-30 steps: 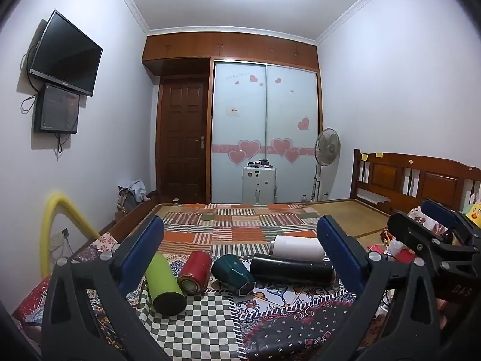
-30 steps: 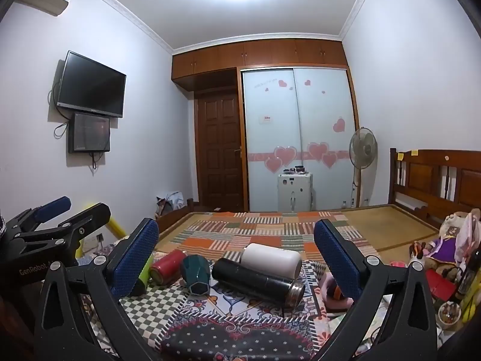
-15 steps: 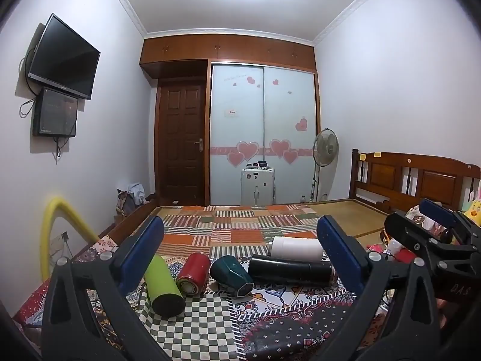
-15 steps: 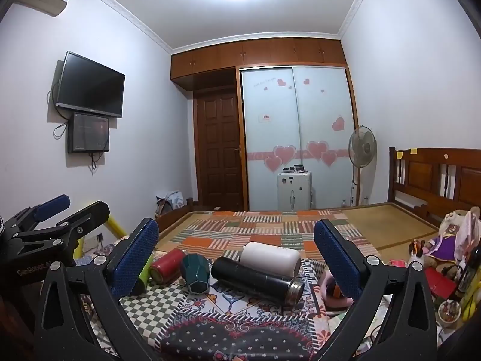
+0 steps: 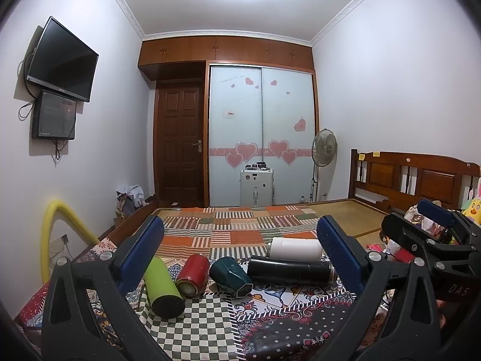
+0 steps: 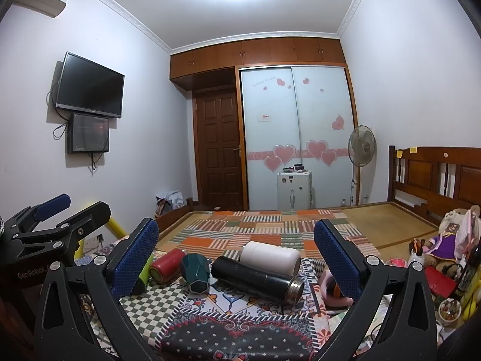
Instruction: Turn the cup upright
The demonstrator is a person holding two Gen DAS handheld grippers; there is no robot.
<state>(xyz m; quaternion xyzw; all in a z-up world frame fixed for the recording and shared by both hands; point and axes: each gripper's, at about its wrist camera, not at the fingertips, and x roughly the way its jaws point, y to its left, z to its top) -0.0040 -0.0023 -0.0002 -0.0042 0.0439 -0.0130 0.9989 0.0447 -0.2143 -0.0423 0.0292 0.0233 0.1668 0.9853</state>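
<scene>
Right wrist view: white lettering "GenRobot" on the black body of the left tool (image 6: 51, 219), near the left edge; the letters after it are cut off.

Left wrist view: "DAS" embossed on the black body of the right tool (image 5: 433, 228), lower right.

Brand mark on the lower bezel of the wall television (image 6: 90, 85): too small to read. Writing and small label on the wardrobe door (image 6: 266, 114): illegible.

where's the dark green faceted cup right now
In both wrist views the dark green faceted cup lies on its side on the patterned cloth, between the red can and the black flask.
</scene>
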